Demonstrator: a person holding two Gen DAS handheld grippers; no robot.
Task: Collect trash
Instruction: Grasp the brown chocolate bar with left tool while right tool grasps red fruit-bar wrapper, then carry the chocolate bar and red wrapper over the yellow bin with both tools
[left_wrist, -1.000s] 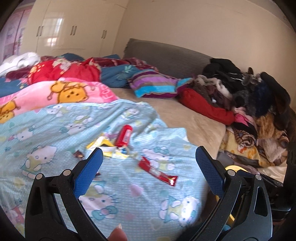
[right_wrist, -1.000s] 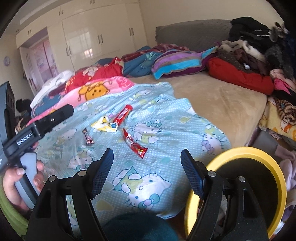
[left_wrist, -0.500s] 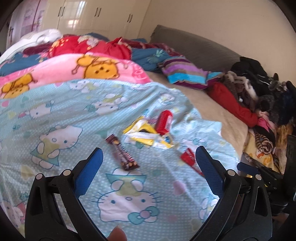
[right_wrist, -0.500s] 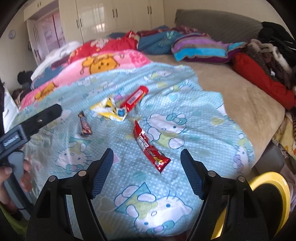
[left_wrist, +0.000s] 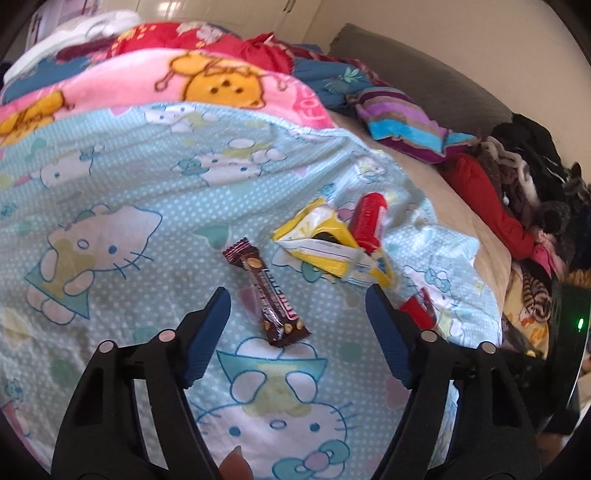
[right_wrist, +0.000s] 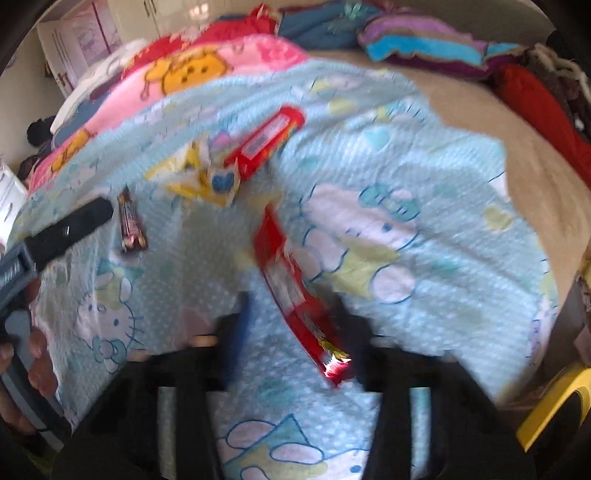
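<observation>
Brown chocolate bar wrapper (left_wrist: 266, 291) lies at centre frame on the blue cartoon sheet (left_wrist: 122, 184), between the tips of my left gripper (left_wrist: 297, 300); its jaws have just been closing and stand apart, untouched by it. Right wrist view, blurred: my right gripper (right_wrist: 293, 319) has been closing around the red wrapper (right_wrist: 295, 291), lower centre; contact I cannot tell.

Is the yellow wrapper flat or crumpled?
Crumpled: the yellow wrapper lies folded and creased on the blue blanket, edges lifted, beside the red tube.
</observation>
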